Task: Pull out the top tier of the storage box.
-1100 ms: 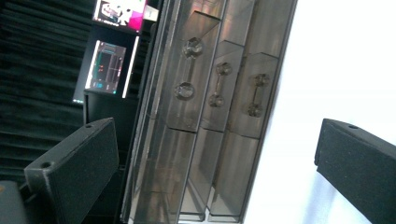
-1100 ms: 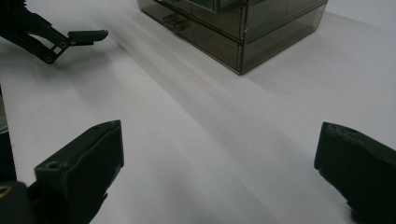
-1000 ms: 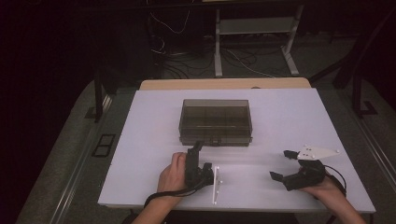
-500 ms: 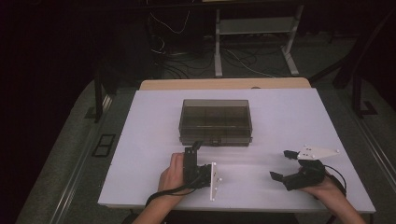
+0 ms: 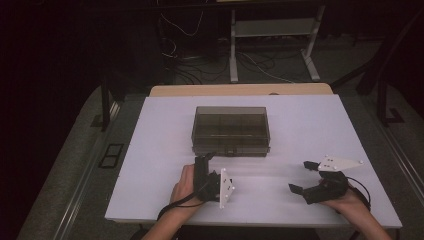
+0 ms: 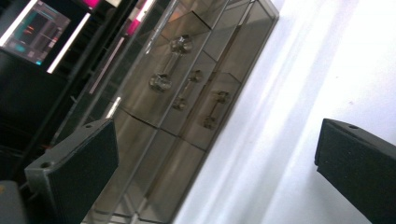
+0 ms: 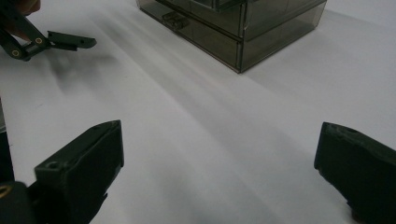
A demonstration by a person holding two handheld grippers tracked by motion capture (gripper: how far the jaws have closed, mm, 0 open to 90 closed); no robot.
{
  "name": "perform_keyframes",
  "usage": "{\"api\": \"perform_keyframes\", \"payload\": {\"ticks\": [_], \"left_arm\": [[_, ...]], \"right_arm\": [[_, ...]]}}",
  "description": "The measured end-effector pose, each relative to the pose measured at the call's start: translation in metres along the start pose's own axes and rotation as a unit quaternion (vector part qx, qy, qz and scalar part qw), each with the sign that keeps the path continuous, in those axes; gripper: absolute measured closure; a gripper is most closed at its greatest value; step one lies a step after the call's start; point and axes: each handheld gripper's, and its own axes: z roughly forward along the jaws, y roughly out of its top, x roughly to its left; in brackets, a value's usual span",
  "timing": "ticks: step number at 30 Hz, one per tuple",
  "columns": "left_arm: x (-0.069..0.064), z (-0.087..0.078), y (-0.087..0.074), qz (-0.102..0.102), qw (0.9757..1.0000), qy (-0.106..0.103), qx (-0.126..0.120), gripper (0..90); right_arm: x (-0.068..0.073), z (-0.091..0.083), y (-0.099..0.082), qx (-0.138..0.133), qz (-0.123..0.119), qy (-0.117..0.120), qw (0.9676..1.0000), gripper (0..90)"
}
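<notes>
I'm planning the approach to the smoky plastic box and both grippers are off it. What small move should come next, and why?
Probably ease the left gripper forward to the latch on the front of the closed box. Its jaws stand open, tilted and just short of the box, with nothing between them. The right gripper is open too, but farther off on the white table.

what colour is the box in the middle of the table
The box is smoky grey-brown, see-through plastic; the left gripper view shows it best.
</notes>
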Motion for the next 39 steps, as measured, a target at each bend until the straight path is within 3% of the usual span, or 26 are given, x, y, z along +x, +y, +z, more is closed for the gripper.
{"api": "perform_keyframes", "payload": {"ticks": [4,13,20,23,25,28,29,32,35,39], "left_arm": [[0.002,0.002,-0.003,-0.041,0.9988,-0.025,-0.008,0.0],[0.004,0.003,-0.006,-0.073,0.9956,-0.057,-0.01,0.0],[0.008,0.004,-0.008,-0.116,0.9877,-0.103,-0.016,0.0],[0.009,0.005,-0.009,-0.148,0.9814,-0.12,-0.022,0.0],[0.011,0.005,-0.01,-0.156,0.9789,-0.13,-0.023,0.0],[0.014,0.005,-0.011,-0.172,0.9733,-0.151,-0.022,0.0],[0.013,0.006,-0.011,-0.184,0.9706,-0.152,-0.029,0.0],[0.015,0.007,-0.012,-0.195,0.9662,-0.166,-0.031,0.0],[0.017,0.007,-0.013,-0.216,0.9596,-0.177,-0.039,0.0],[0.019,0.008,-0.015,-0.231,0.9529,-0.191,-0.044,0.0]], "right_arm": [[0.0,0.0,0.0,0.001,-0.002,0.0,1.0,1.0],[0.001,0.001,0.0,0.002,-0.002,-0.001,1.0,1.0],[0.001,0.001,0.0,0.002,-0.003,-0.001,1.0,1.0],[0.001,0.001,0.0,0.002,-0.003,-0.001,1.0,1.0],[0.001,0.001,0.0,0.002,-0.003,-0.001,1.0,1.0],[0.001,0.001,0.0,0.002,-0.002,-0.001,1.0,1.0],[0.001,0.001,0.0,0.003,-0.002,-0.001,1.0,1.0],[0.001,0.001,0.0,0.002,-0.003,0.0,1.0,1.0],[0.001,0.001,0.0,0.002,-0.003,0.0,1.0,1.0],[0.001,0.001,0.0,0.002,-0.003,0.0,1.0,0.9]]}}
